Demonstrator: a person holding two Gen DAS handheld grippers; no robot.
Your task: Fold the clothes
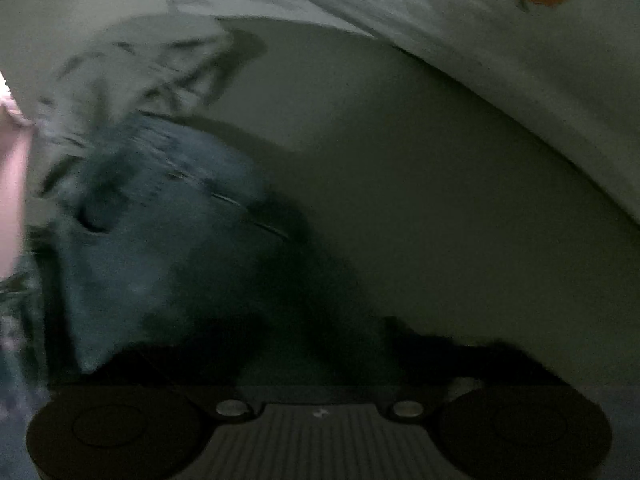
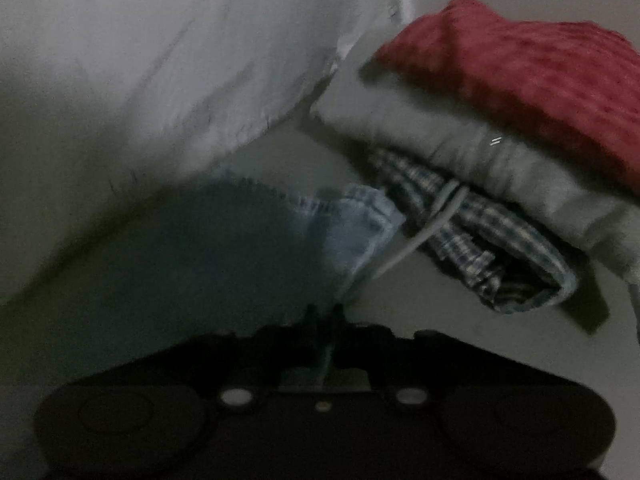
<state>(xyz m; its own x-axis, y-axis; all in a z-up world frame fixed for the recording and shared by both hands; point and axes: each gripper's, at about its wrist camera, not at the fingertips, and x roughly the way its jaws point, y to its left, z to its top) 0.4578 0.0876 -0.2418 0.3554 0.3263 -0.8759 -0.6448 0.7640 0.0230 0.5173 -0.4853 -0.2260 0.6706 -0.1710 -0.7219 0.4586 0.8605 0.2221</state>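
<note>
Denim, pale blue and frayed along its hem, was the garment in work: the blue denim piece (image 2: 280,236) lay at the centre of the right wrist view, running down to the right gripper (image 2: 323,320) at the lower middle of the frame. Its jaws stood almost together with a thin edge of the denim between them, a grip suited to carrying one corner over for a fold. In the left wrist view the same denim (image 1: 168,240) filled the left half, bunched and dim. The left gripper (image 1: 320,344) sat in deep shadow at the lower middle; its jaws were narrow, and whether cloth was caught between them could not be told. A white garment with an orange print (image 1: 520,40) draped across the upper right. At the upper right of the right wrist view, a stack of folded clothes (image 2: 500,140) stood just beside the denim, red knit on top, probably set aside as finished.
</note>
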